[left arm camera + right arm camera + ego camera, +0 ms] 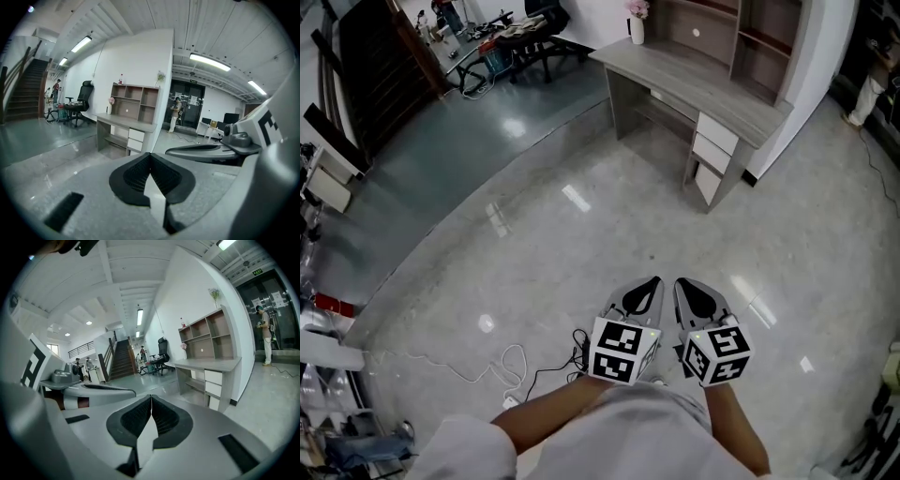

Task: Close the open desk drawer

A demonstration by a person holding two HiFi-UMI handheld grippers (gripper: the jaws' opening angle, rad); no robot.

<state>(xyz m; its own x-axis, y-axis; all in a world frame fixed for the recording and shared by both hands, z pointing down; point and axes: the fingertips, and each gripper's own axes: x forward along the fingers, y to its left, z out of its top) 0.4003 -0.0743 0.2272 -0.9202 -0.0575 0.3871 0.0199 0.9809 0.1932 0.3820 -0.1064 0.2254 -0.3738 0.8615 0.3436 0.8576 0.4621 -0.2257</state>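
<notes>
Two grippers are in view, and neither is on anything. The left gripper (652,284) and the right gripper (682,285) hang side by side at the near edge of the head view. Each has its jaws pressed together with nothing between them, as each gripper's own view confirms. The desk (694,84) stands far off toward the right, against the white wall, with its stack of drawers (712,155) at its right end. A wide stretch of shiny floor (581,234) lies between the desk and the person. From here the lowest drawer front seems to stand slightly proud of the others, but I cannot tell for sure which one is open. By my reading the task has not begun: the walk to the desk, the contact with the drawer front and the push shut are all left to do.
</notes>
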